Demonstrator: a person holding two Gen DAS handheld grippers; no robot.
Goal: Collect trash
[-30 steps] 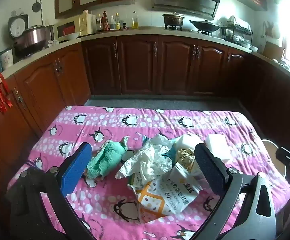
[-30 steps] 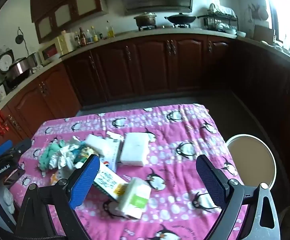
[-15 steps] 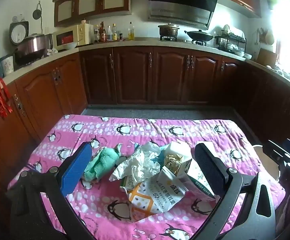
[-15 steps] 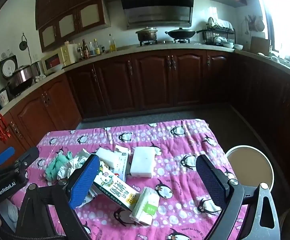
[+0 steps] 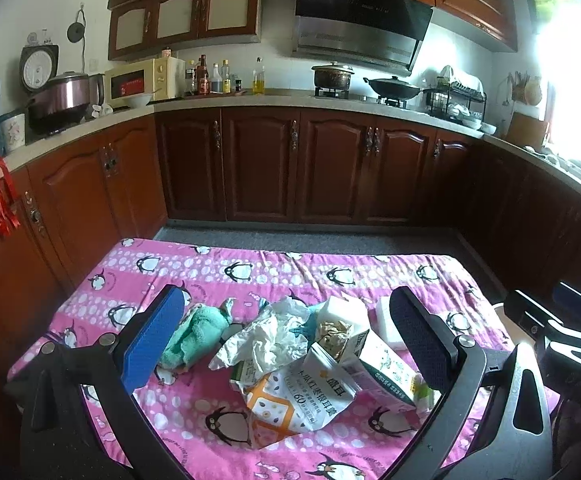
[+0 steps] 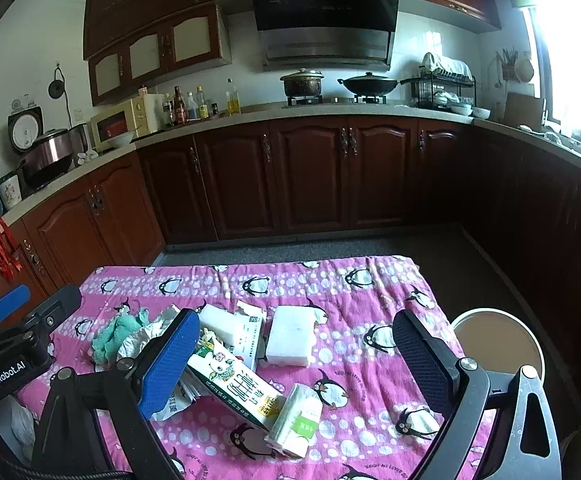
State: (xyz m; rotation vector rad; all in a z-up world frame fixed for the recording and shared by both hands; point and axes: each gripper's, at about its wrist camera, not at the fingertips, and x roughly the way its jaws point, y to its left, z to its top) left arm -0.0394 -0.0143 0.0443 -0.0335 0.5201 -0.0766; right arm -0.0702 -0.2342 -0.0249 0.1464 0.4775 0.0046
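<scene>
- The left tool (image 5: 286, 340) hangs released, its two blue-padded fingers spread wide with nothing between them, above a heap of trash on the worktop.
- The right tool (image 6: 296, 356) is likewise released and empty, fingers spread over the same heap from the other side.
- The worktop (image 5: 250, 276) is covered by a pink cloth printed with penguins and white dots.
- Nearest in the heap, seen from the left tool, lies a white and orange food pouch (image 5: 302, 400), flat on the cloth.
- Just right of the pouch lies a green and white carton (image 6: 234, 384) on its side; a small wrapped tissue pack (image 6: 296, 420) touches its near end.
- Behind the pouch sits crumpled white paper (image 5: 266, 340), and left of that a teal cloth (image 5: 194, 332), bunched up.
- Beyond the carton lies a white foam block (image 6: 292, 334), flat, just beside a torn white box (image 6: 250, 328).
- Off the worktop's right edge, lower down, stands a round bin (image 6: 498, 340) with a pale rim and tan inside.
- Beyond the worktop is a strip of grey floor (image 5: 310, 240), then dark red-brown wooden cabinets (image 5: 262, 164) wrapping around the room under a pale kitchen counter (image 5: 274, 100).
- On that counter stand a cream microwave (image 5: 142, 82), bottles (image 5: 214, 80), a lidded pot (image 5: 332, 76) and a black wok (image 5: 392, 88) on a stove.
- A steel range hood (image 5: 358, 28) hangs above the stove, and bright window light washes out the right side.
</scene>
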